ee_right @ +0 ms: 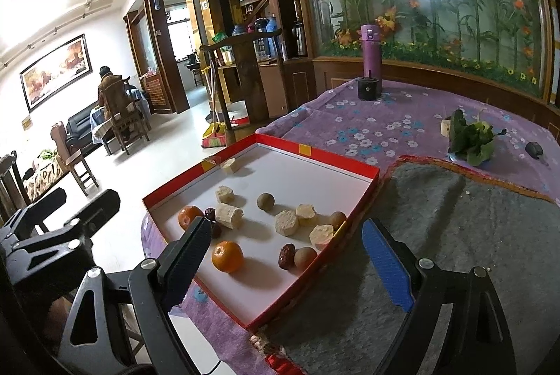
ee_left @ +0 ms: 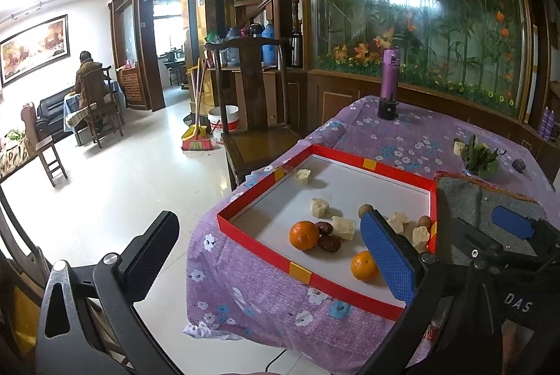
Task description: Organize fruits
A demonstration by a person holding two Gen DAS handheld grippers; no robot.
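Note:
A red-rimmed tray (ee_left: 252, 245) (ee_right: 308, 151) with a white floor holds two oranges (ee_left: 303, 235) (ee_left: 364, 265) (ee_right: 227, 256) (ee_right: 189, 216), red dates (ee_left: 328, 243) (ee_right: 287, 256), brown longans (ee_left: 365, 209) (ee_right: 266, 201) and several pale food chunks (ee_left: 343, 227) (ee_right: 287, 222). My left gripper (ee_left: 269, 256) is open and empty, hovering at the tray's near-left edge. My right gripper (ee_right: 287, 263) is open and empty, just above the tray's near corner. The right gripper's blue finger (ee_left: 514, 226) shows in the left wrist view.
A grey mat (ee_right: 455, 235) lies right of the tray on the purple flowered tablecloth (ee_right: 385, 126). A purple bottle (ee_right: 371, 54), a black cup (ee_right: 368, 88), leafy greens (ee_right: 470, 138) and a small dark object (ee_right: 534, 149) stand farther back. A wooden chair (ee_left: 252, 116) stands left of the table.

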